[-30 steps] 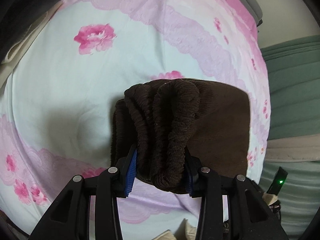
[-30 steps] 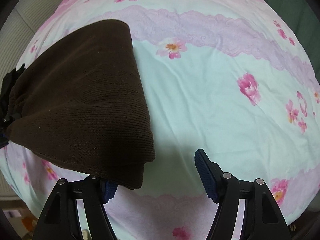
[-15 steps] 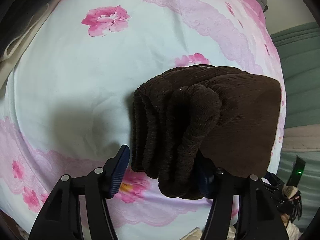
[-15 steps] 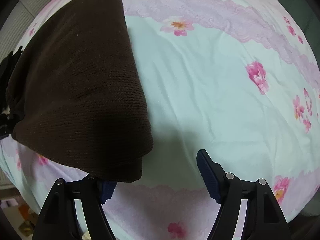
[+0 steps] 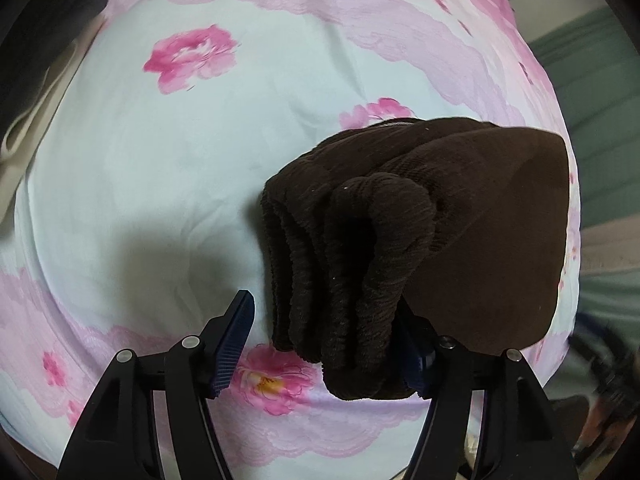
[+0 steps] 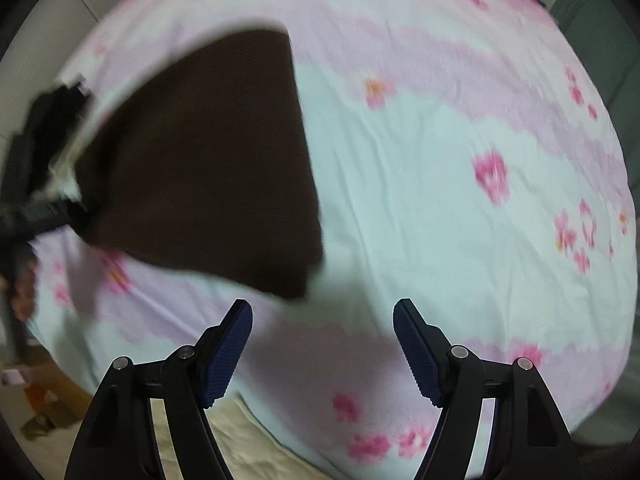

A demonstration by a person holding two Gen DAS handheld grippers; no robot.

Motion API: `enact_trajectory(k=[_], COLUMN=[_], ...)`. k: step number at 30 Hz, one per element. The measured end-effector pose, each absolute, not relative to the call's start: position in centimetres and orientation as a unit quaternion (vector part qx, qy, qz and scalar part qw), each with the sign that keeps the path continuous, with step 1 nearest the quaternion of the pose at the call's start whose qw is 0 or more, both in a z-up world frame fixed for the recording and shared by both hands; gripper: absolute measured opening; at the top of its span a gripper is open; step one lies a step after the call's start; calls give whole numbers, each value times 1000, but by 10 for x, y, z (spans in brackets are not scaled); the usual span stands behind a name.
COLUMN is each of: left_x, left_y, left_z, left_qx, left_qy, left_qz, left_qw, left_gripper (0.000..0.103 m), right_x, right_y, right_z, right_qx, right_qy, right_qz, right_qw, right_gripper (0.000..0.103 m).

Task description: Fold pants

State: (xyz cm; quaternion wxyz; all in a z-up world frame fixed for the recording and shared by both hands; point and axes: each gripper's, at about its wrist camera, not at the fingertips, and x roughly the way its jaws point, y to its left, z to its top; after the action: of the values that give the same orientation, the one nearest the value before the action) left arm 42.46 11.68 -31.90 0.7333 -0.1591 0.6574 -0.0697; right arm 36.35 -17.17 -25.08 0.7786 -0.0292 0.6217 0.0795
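Left wrist view: left gripper (image 5: 326, 344) stands with its jaws spread. The gathered, ribbed end of the brown pants (image 5: 420, 232) sits between them, resting against the finger at 5 o'clock; the finger at 7 o'clock is clear of the cloth, with bedsheet showing in the gap. No clamping is evident. Beyond the bunched folds, the flat folded body of the pants extends toward 2 o'clock and lies on the floral bedsheet (image 5: 168, 168). Further out at 10 o'clock, dark and cream items sit at the bed edge, too indistinct to identify. Green fabric (image 5: 600, 88) lies past the bed at 3 o'clock.

Right wrist view, motion-blurred: right gripper (image 6: 322, 340) has its jaws wide apart and holds nothing; both blue pads are bare. The pants (image 6: 208, 168) lie just beyond the left finger, from 9 toward 11 o'clock, their near corner apart from the fingertips. At 9 o'clock the other gripper (image 6: 44, 184) meets the far left end of the pants. The bedsheet (image 6: 440, 160) fills the rest, from 12 to 4 o'clock
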Motion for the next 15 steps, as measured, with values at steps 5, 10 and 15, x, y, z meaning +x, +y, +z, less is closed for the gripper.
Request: enact_trajectory(k=[5, 10, 15], left_x=[427, 428, 431], left_y=[123, 126, 123], left_z=[-322, -325, -330], left_qx=[-176, -185, -179], left_qy=[660, 660, 661], left_qz=[-84, -92, -94], left_qw=[725, 723, 723], left_gripper=[67, 67, 68], right_x=[398, 441, 462], right_y=[-155, -158, -173], right_z=[-242, -271, -303], right_qx=[1, 68, 105], right_qy=[580, 593, 619], right_qz=[139, 136, 121], right_qw=[803, 791, 769], right_gripper=[73, 73, 73])
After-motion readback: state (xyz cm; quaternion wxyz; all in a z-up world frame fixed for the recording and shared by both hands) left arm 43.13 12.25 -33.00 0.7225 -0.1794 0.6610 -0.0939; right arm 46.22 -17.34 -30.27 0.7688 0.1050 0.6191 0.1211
